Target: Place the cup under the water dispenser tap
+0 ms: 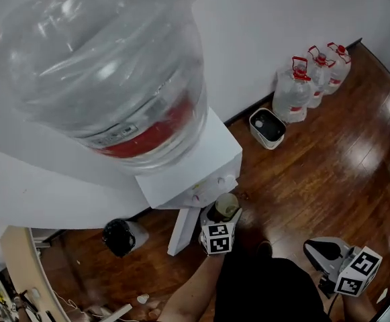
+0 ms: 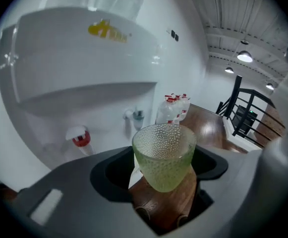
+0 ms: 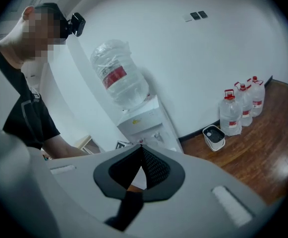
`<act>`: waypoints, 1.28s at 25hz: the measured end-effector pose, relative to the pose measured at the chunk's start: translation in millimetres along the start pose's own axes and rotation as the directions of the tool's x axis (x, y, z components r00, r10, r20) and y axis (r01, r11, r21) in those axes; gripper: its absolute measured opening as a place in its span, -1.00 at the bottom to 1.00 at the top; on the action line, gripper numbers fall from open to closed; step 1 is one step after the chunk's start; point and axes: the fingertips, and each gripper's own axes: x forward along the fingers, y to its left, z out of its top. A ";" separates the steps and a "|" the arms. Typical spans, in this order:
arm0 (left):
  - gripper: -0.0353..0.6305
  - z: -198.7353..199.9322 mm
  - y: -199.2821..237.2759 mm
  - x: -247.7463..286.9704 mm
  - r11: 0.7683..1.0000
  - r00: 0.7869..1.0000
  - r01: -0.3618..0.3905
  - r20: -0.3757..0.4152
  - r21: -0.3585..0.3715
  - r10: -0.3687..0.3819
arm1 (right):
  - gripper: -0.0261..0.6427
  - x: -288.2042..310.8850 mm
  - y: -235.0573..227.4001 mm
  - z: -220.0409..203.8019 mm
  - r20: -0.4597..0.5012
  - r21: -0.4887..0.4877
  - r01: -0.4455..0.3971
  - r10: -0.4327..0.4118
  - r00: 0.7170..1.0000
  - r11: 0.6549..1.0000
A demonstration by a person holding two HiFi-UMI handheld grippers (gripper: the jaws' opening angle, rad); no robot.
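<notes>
Cup (image 2: pixel 164 157): pale green glass, beaded all over. Water dispenser (image 1: pixel 211 151): white, with a red tap (image 2: pixel 81 139) and a grey-blue tap (image 2: pixel 138 117); its bottle (image 1: pixel 107 72) is clear with a red label. Floor (image 1: pixel 329 173): reddish-brown wood; jugs (image 1: pixel 292 92) are clear with red caps.

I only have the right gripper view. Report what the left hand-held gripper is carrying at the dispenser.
Observer: The left hand-held gripper is shut on a green dimpled cup, upright and empty.
Operator: Give me its place against the taps.
Observer: In the left gripper view, the red tap and the bluish tap both sit beyond the cup's rim, up and toward its left. The cup is not under either one yet.
</notes>
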 end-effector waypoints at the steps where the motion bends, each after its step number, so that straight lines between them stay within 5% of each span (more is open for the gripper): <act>1: 0.83 -5.6 8.0 15.4 0.999 0.999 -0.036 0.003 -0.022 0.036 | -0.92 4.7 -10.0 -4.3 -0.010 0.011 0.011 -0.011 1.000 1.000; 5: 0.83 -34.8 39.7 69.0 0.972 0.981 -0.192 -0.009 -0.134 0.192 | -0.92 26.4 -43.0 -29.5 -0.047 0.067 0.056 -0.053 0.997 0.996; 13: 0.83 -60.7 65.6 132.2 0.889 0.932 -0.359 -0.049 -0.285 0.360 | -0.92 43.1 -75.6 -51.7 -0.139 0.058 0.065 -0.056 0.989 0.996; 18: 0.84 -61.2 53.6 144.9 0.912 0.915 -0.393 0.045 -0.120 0.400 | -0.92 37.7 -99.0 -68.8 -0.140 0.112 0.099 -0.083 0.987 0.989; 23: 0.85 -55.0 51.9 149.2 0.902 0.902 -0.422 0.053 -0.093 0.428 | -0.92 42.7 -104.2 -79.6 -0.145 0.130 0.092 -0.073 0.987 0.987; 32: 0.88 -54.6 44.3 135.8 0.944 0.946 -0.314 0.047 -0.102 0.320 | -0.92 30.0 -92.5 -64.6 -0.108 0.111 0.053 -0.041 0.993 0.992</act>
